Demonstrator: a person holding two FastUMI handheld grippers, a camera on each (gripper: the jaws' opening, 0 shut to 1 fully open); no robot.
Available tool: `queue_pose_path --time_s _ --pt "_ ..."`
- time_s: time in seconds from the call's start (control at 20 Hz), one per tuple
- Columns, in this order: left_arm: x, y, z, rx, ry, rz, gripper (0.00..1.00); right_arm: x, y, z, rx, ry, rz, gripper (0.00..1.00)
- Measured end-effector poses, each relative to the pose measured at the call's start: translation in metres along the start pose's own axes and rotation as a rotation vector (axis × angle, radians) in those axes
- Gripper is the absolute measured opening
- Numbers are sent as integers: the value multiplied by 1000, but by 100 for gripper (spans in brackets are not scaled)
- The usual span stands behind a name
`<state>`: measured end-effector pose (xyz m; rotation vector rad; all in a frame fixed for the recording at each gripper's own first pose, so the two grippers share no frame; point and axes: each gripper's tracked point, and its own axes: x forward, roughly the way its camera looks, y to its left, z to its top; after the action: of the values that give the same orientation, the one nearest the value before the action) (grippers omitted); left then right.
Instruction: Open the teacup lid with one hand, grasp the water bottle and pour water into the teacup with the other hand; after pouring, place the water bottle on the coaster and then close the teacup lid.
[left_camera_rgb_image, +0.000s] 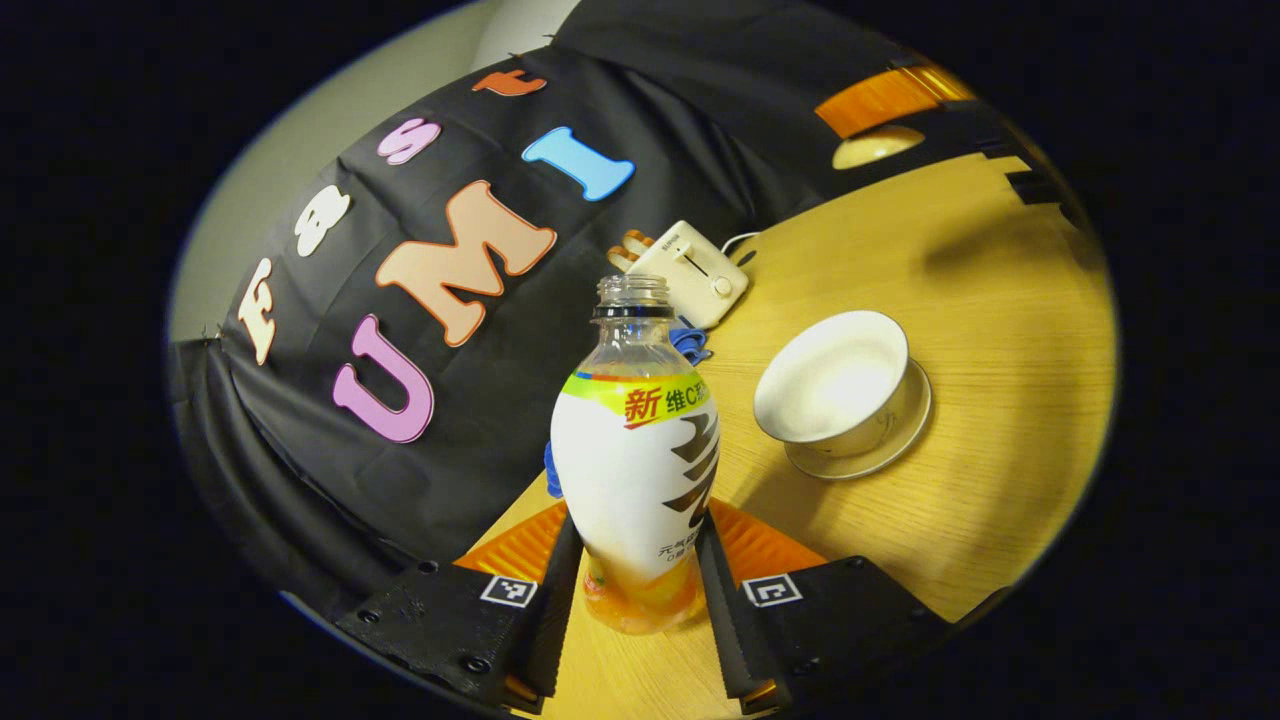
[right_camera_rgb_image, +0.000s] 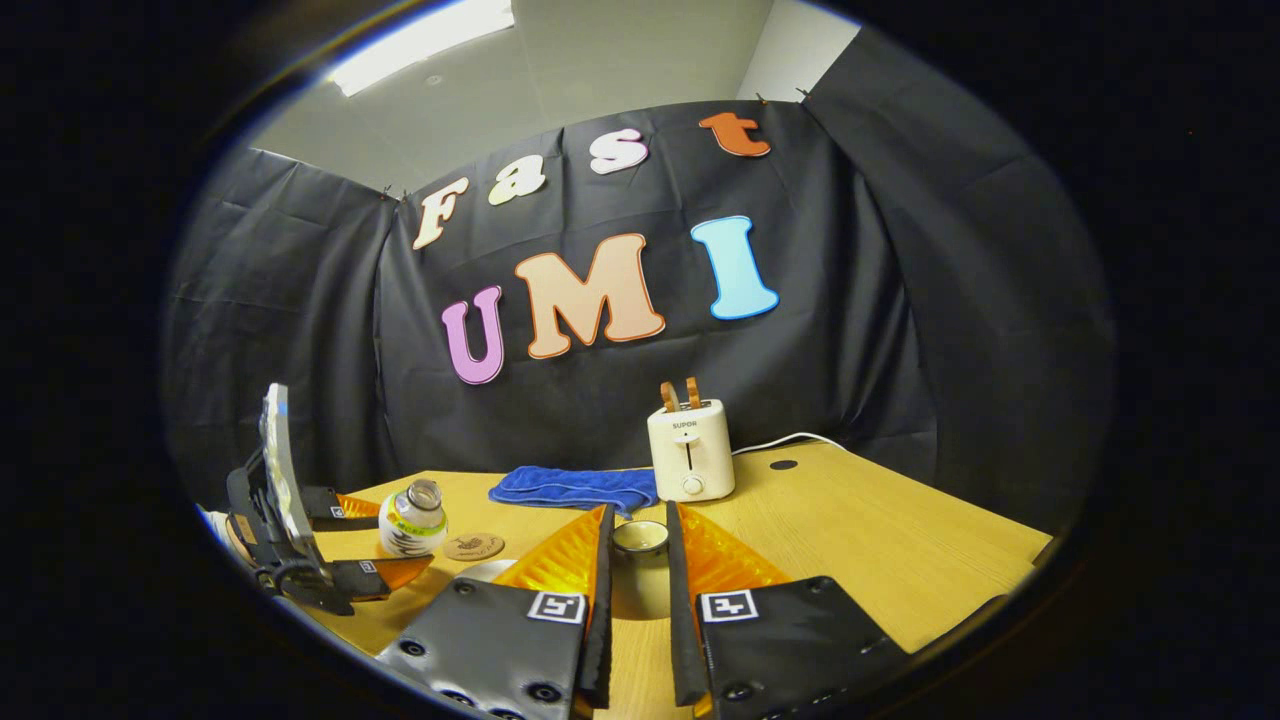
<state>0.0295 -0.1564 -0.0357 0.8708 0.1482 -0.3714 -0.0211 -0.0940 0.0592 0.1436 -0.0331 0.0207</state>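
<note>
Water bottle (left_camera_rgb_image: 640, 450) between left gripper (left_camera_rgb_image: 640, 590) fingers (uncapped).

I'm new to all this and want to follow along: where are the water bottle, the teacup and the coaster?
water bottle (left_camera_rgb_image: 640, 470): left gripper view, on its label.
teacup (left_camera_rgb_image: 835, 385): left gripper view, inside the open bowl.
coaster (right_camera_rgb_image: 474, 546): right gripper view, its top face.

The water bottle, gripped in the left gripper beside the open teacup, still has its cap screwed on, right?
Not quite. The water bottle has no cap: the left gripper view shows its bare open neck. The rest holds: the left gripper has both fingers pressed on the bottle's lower part, and the teacup beside it stands open on its saucer.
</note>
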Motion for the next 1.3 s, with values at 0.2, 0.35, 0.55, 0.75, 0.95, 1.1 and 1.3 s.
queue_pose_path --time_s 0.2,0.35,0.55,0.75,0.95,1.1,1.3 --pt "2 6 -3 154 35 26 59 -1 -14 6 3 -15 -25 25" --pt "1 7 -8 223 58 22 59 -3 -20 12 19 -28 -34 25" --pt "-1 6 -13 328 95 15 59 -5 -24 17 19 -38 -39 25" --pt "2 7 -12 477 111 25 58 -4 -27 16 20 -37 -42 25" --pt "5 9 -11 550 132 39 59 -4 -30 15 28 -33 -45 28" --pt "6 13 -10 605 142 47 59 -2 -35 13 34 -29 -52 25" --pt "12 17 -11 645 172 48 51 -2 -41 13 37 -30 -61 25"
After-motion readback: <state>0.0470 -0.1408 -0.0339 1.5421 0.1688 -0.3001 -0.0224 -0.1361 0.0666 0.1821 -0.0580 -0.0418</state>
